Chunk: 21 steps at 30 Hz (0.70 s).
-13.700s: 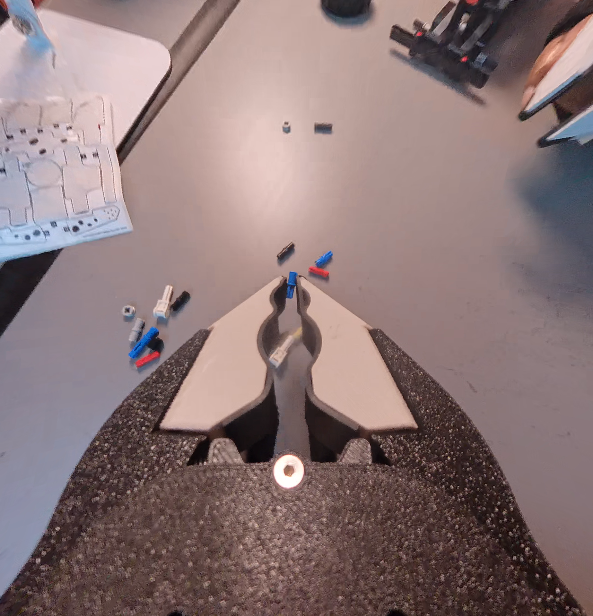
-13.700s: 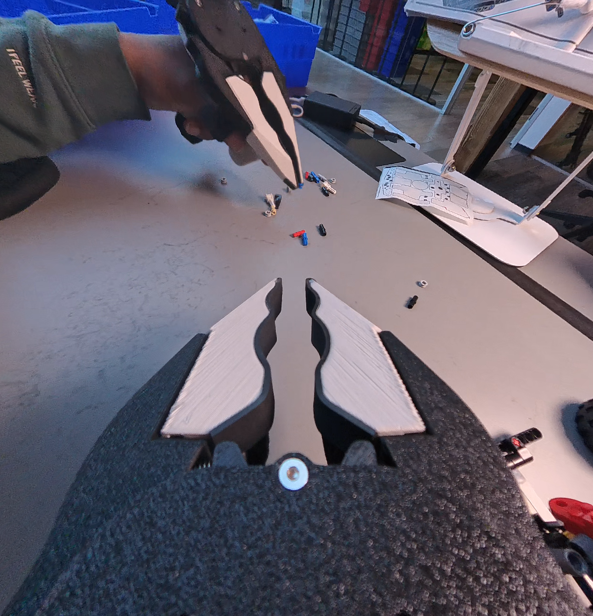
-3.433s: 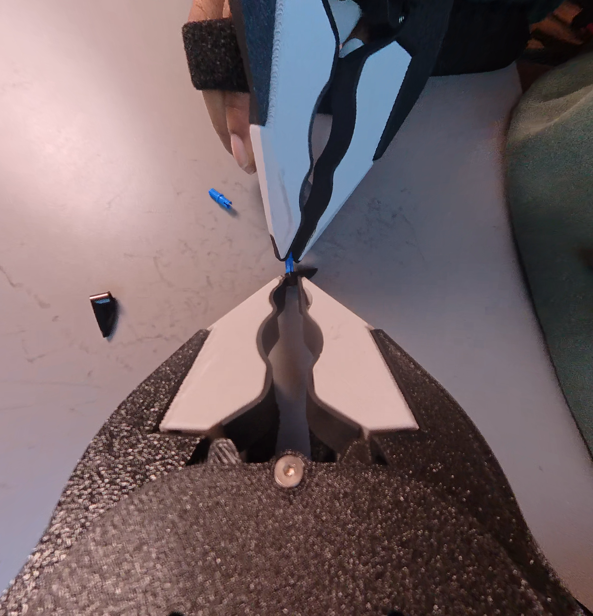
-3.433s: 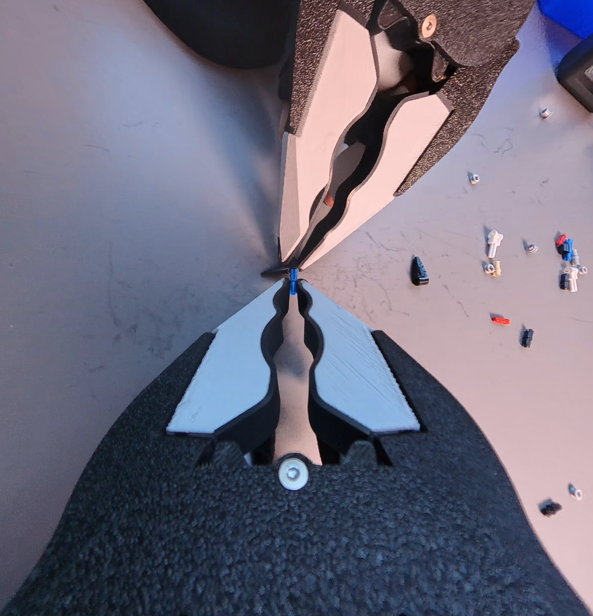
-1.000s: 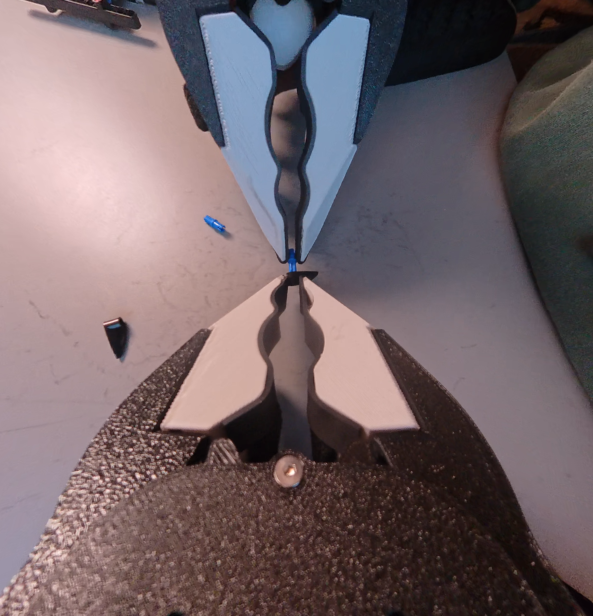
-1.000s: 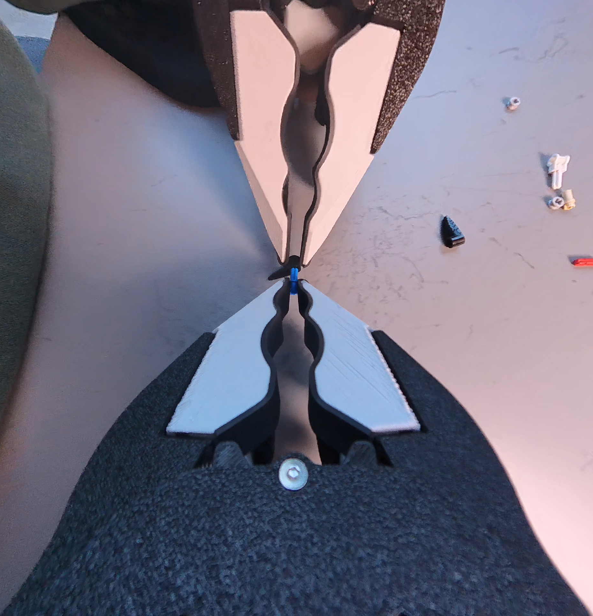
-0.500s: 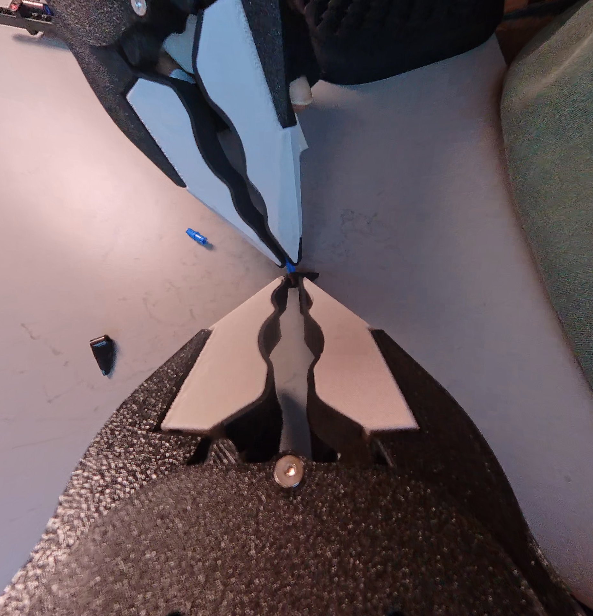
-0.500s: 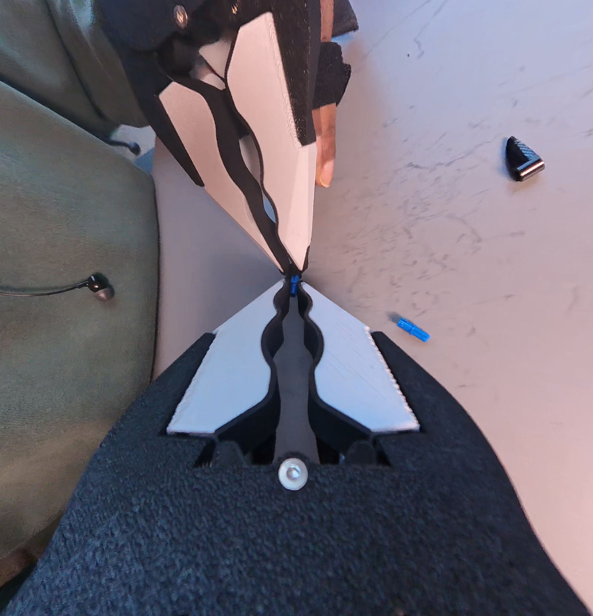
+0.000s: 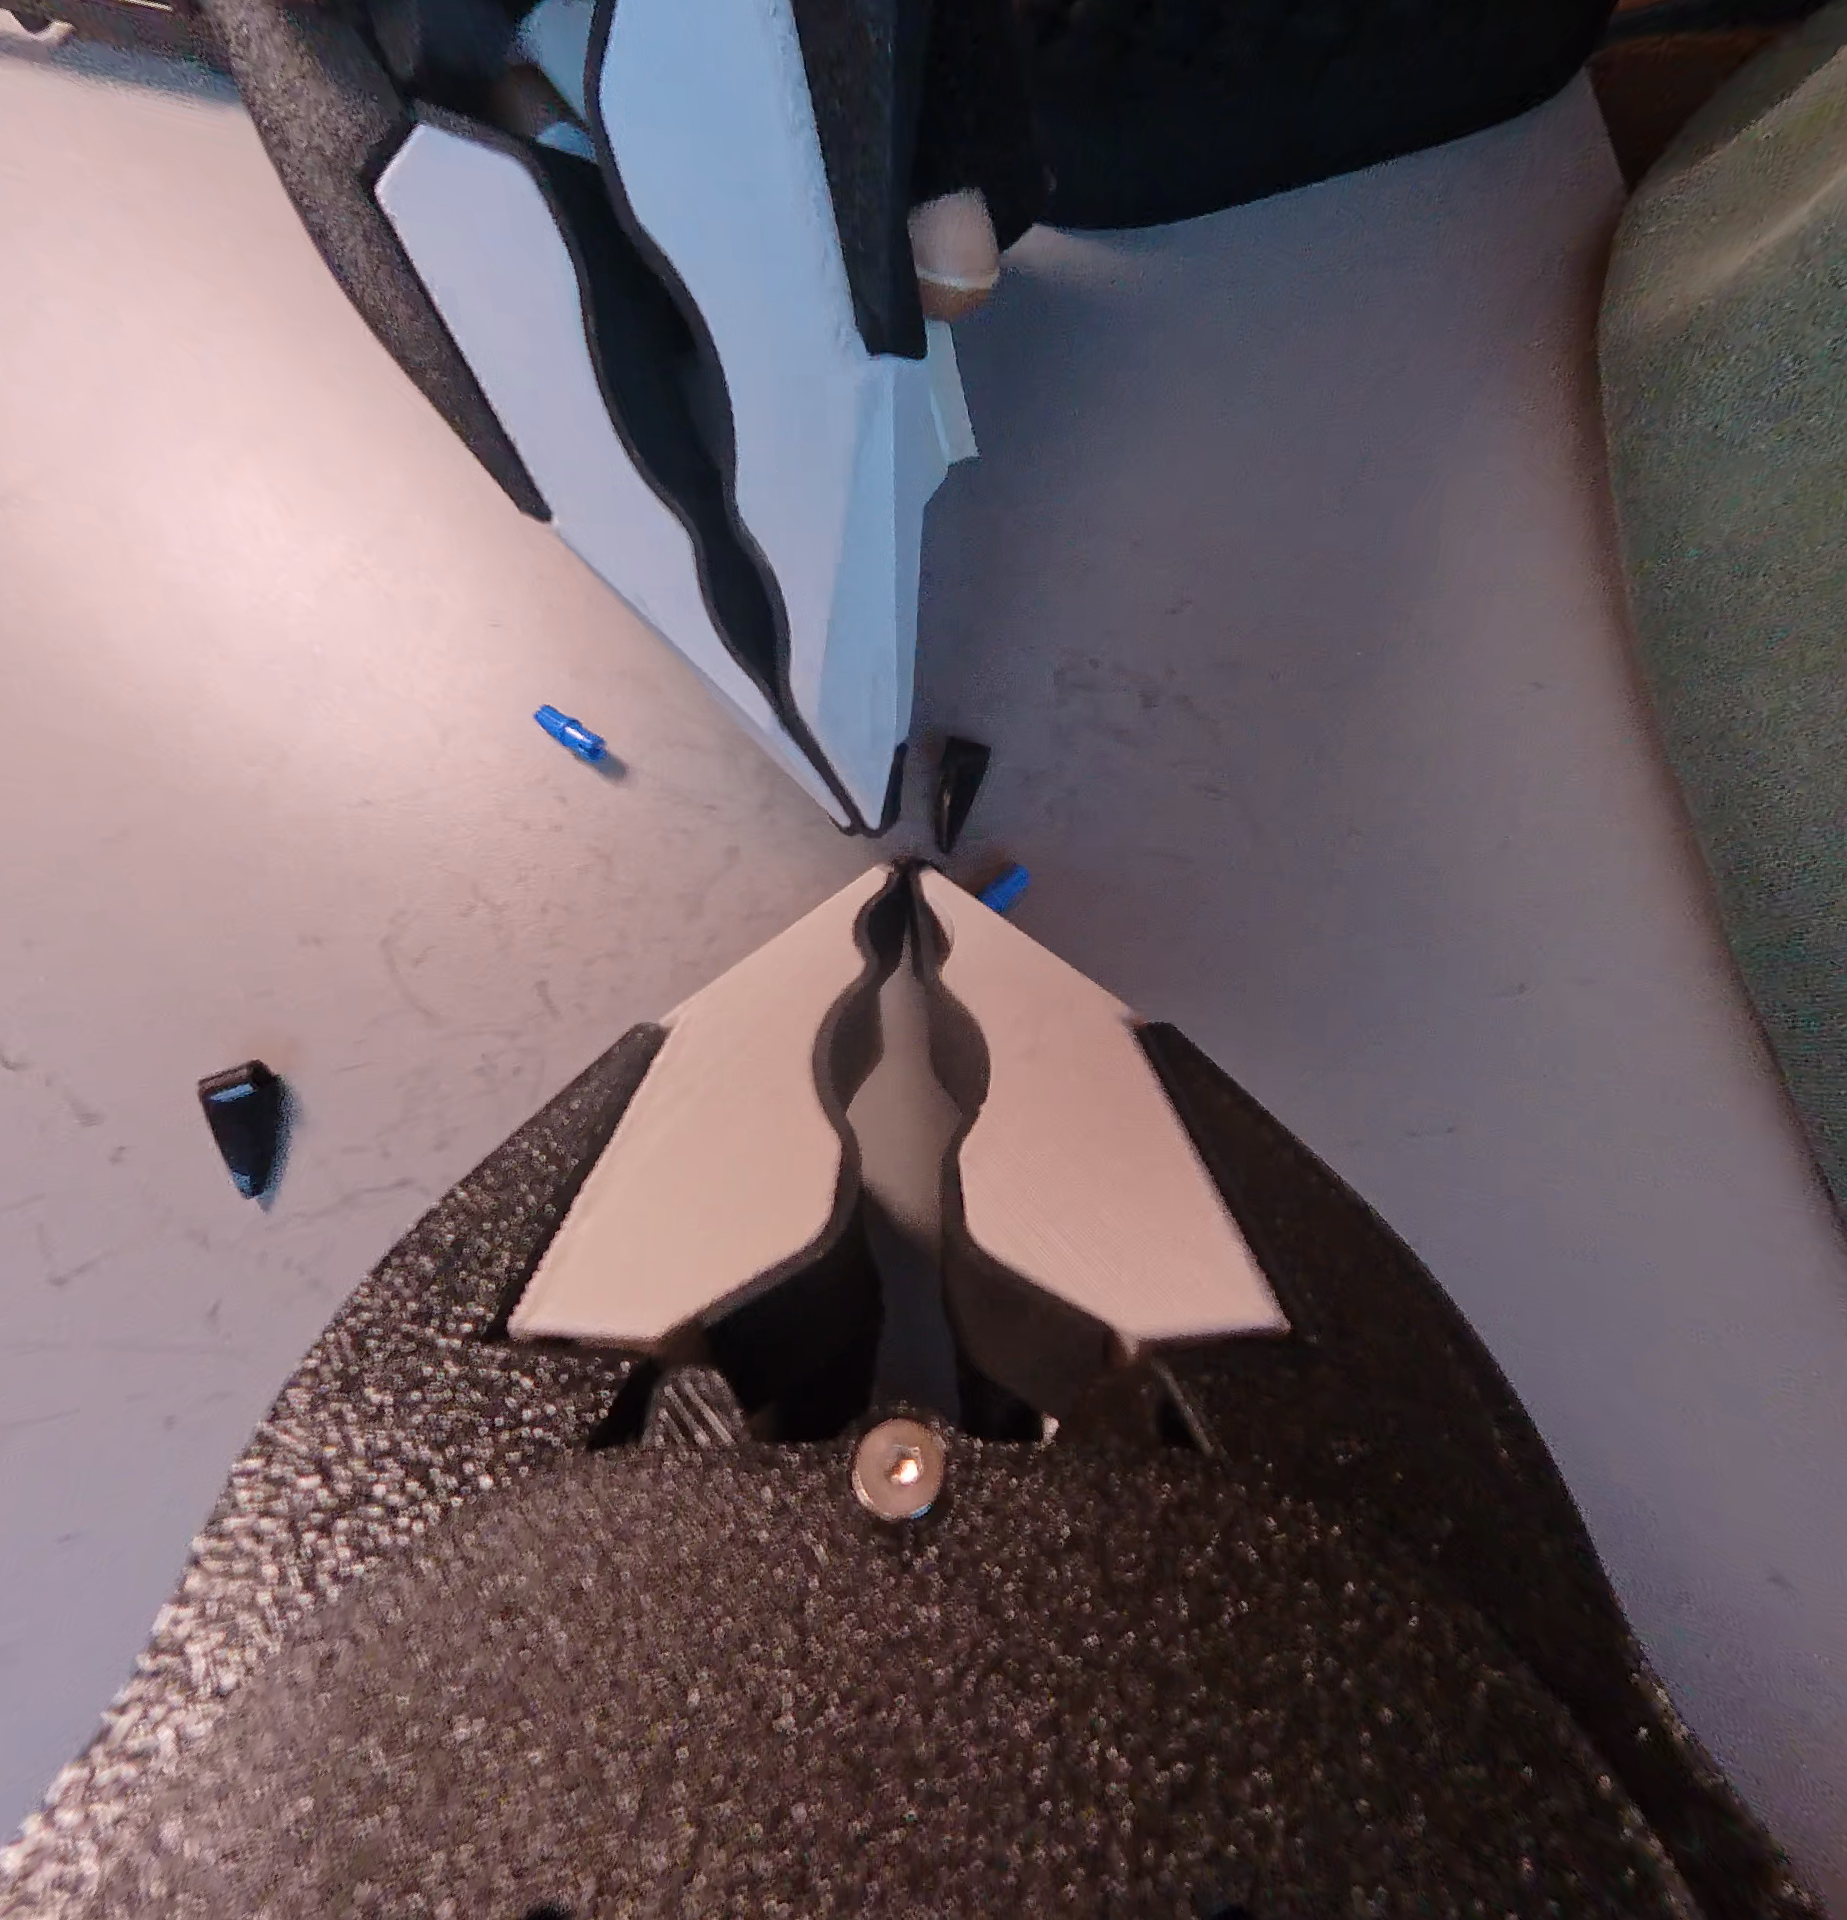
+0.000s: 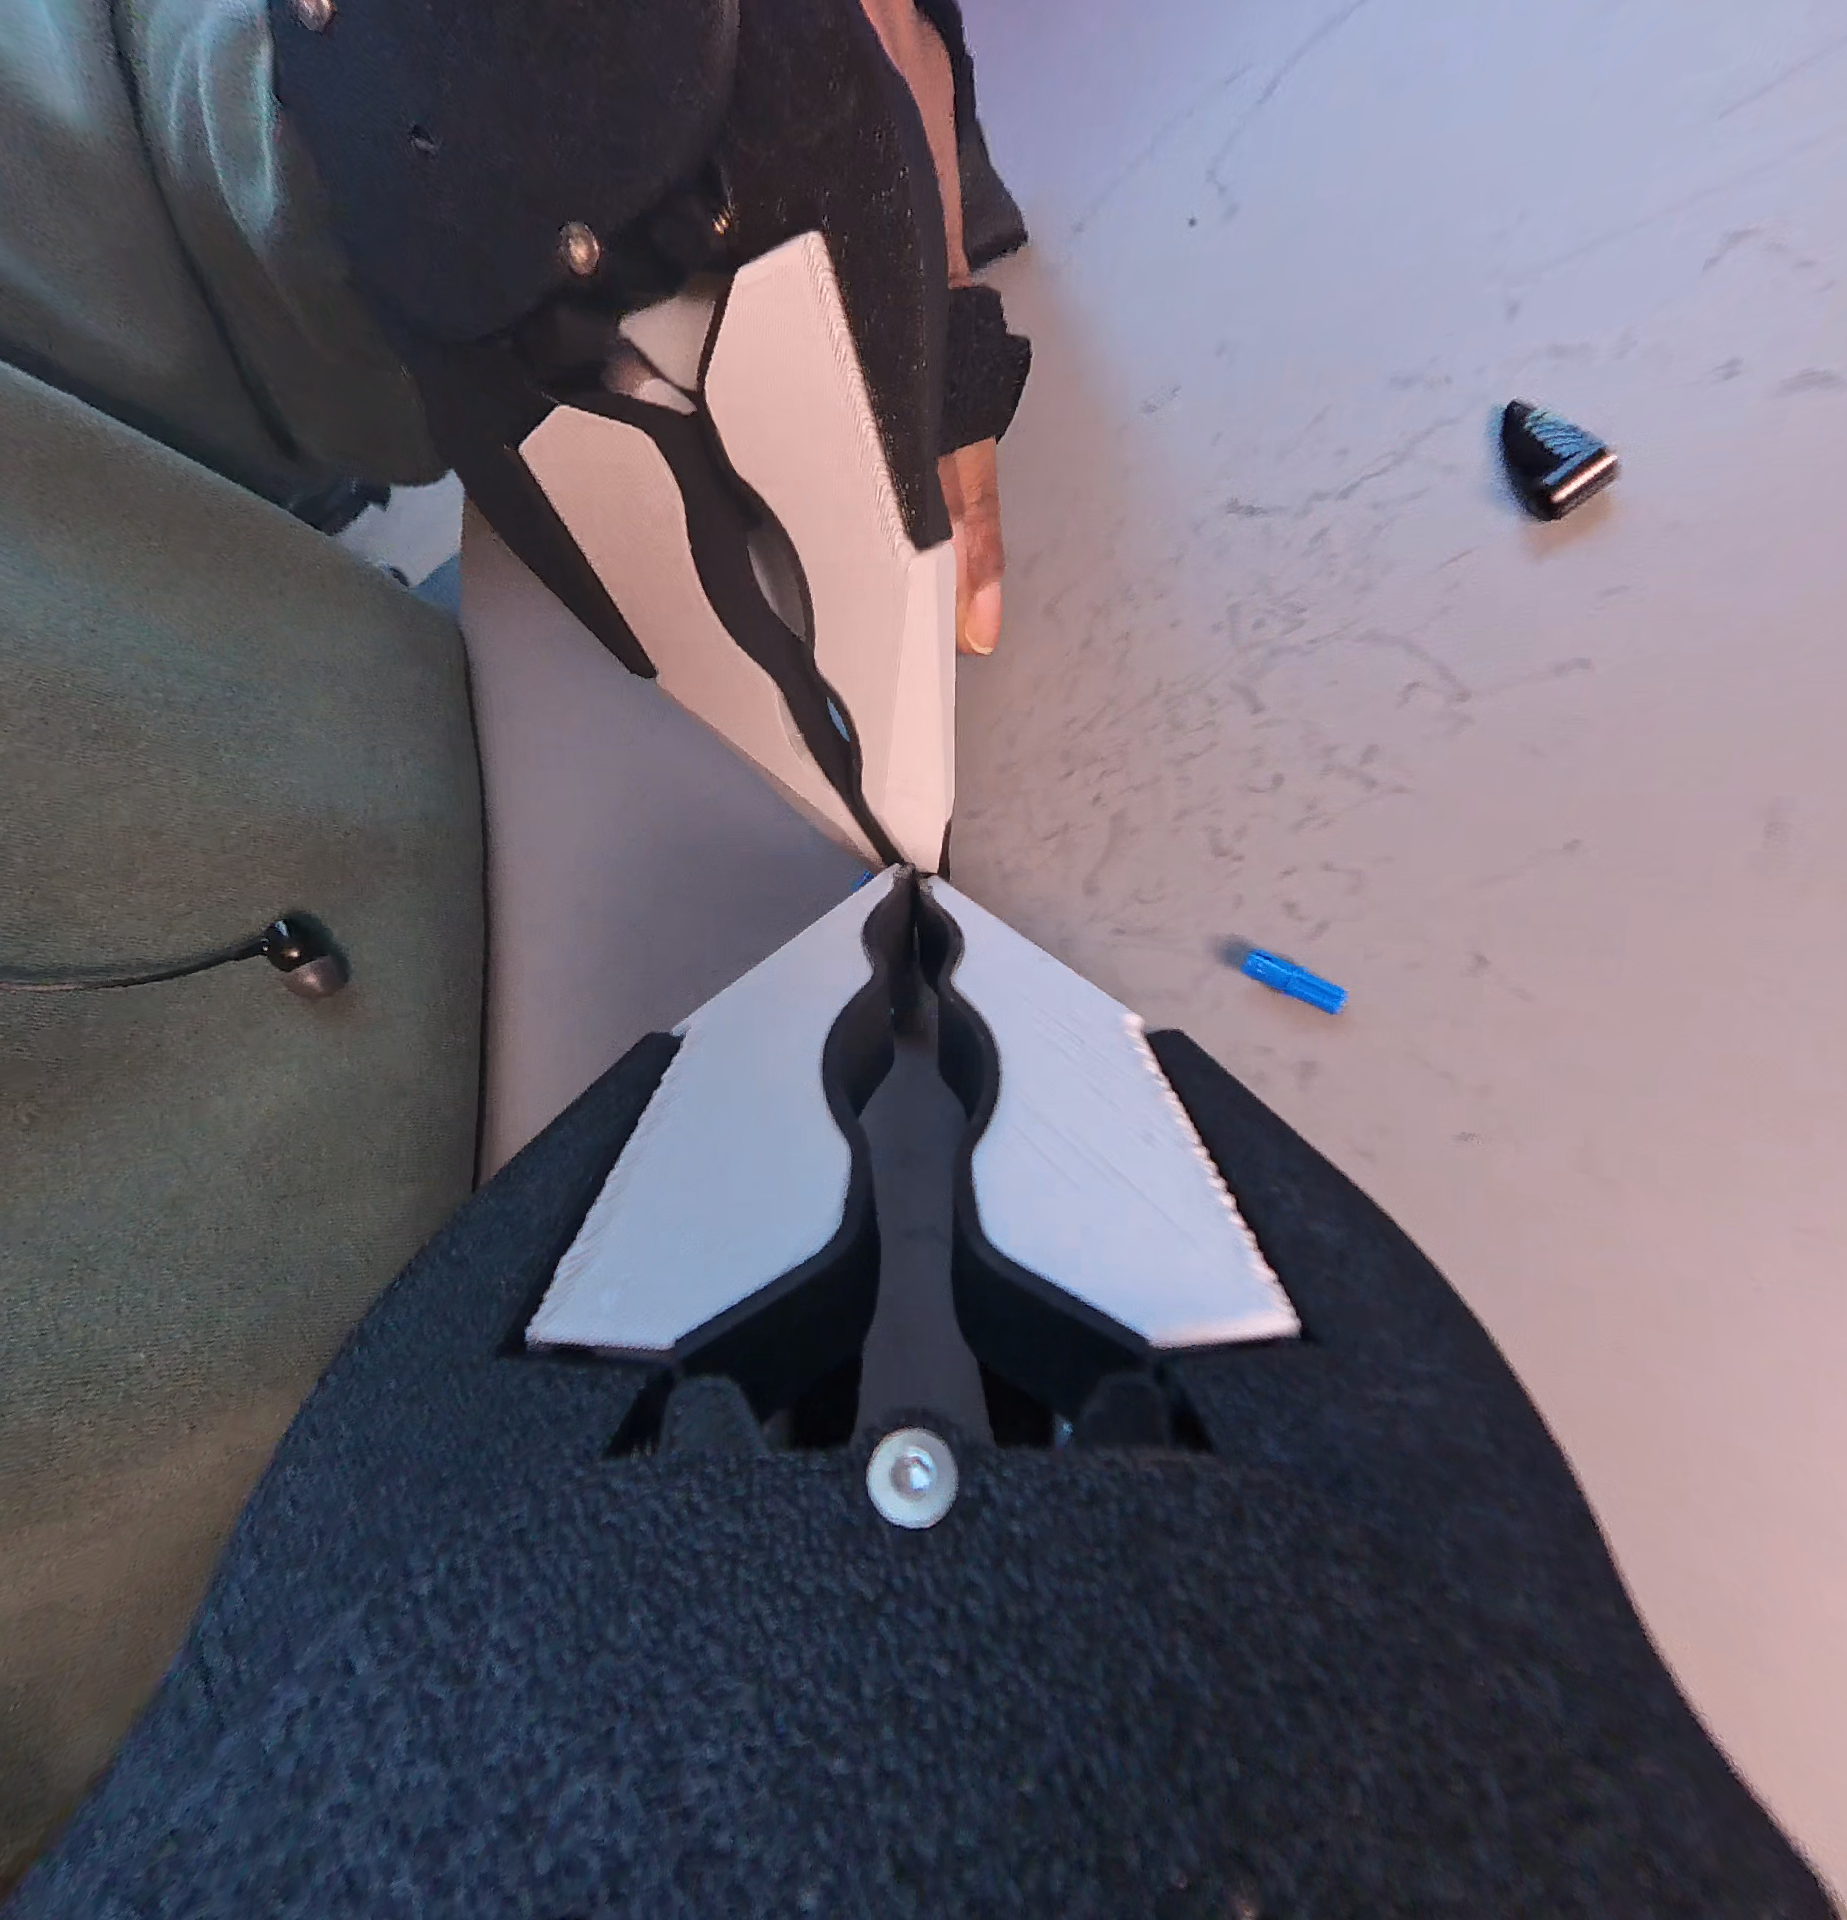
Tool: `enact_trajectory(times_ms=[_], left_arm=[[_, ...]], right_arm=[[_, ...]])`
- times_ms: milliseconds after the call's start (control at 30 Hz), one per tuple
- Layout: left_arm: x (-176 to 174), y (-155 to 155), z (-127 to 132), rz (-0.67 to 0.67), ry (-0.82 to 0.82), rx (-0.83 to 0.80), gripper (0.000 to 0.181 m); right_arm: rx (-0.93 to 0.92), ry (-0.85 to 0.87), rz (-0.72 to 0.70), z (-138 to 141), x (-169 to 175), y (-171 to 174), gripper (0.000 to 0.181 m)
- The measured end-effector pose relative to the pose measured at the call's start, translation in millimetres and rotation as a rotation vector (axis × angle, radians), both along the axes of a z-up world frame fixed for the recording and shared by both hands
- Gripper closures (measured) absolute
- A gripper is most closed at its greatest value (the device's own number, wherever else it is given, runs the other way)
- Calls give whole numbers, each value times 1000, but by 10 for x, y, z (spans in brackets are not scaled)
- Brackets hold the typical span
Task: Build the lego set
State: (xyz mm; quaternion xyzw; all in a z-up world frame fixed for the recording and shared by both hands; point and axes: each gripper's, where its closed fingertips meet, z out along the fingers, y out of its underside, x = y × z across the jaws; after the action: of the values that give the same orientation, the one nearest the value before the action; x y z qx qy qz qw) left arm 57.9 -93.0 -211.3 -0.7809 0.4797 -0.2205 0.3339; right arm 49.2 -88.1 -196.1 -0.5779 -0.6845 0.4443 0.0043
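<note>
My left gripper (image 9: pixel 908 868) and right gripper (image 10: pixel 911 878) are both shut and meet tip to tip low over the grey table (image 9: pixel 1262 727). Neither shows anything between its tips. In the left wrist view the right gripper (image 9: pixel 867 826) comes in from the top. A small black lego piece (image 9: pixel 960 784) sits free just right of the tips. A blue pin (image 9: pixel 1005 888) peeks out beside my left gripper's right finger; a sliver of blue (image 10: pixel 862 881) also shows in the right wrist view. The left gripper (image 10: pixel 914 862) reaches in from above there.
A second blue pin (image 9: pixel 571 730) (image 10: pixel 1293 982) and a black wedge piece (image 9: pixel 241 1127) (image 10: pixel 1558 473) lie loose on the table. A person's green garment (image 9: pixel 1750 623) (image 10: pixel 202 935) lies along the table's near edge, with a cord end (image 10: pixel 306 954) on it. The tips of both grippers are at nearly the same place.
The blue pin and the small black piece, held at the touching tips half a second ago, are now out of the tips and beside them. Both grippers closed fully and shifted slightly.
</note>
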Motion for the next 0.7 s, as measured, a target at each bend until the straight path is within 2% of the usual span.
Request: enact_trajectory(times_ms=[167, 367, 500, 700], left_arm=[[-75, 0, 74, 16, -49, -12, 175], [-108, -8, 149, 17, -91, -16, 170], [-13, -40, 63, -11, -52, -16, 166], [5, -100, 31, -33, -29, -38, 171]], right_arm=[[112, 146, -14, 177, 95, 130, 180], [367, 161, 65, -33, 355, 35, 167], [495, 136, 116, -159, 324, -25, 164], [606, 159, 237, -150, 116, 45, 169]])
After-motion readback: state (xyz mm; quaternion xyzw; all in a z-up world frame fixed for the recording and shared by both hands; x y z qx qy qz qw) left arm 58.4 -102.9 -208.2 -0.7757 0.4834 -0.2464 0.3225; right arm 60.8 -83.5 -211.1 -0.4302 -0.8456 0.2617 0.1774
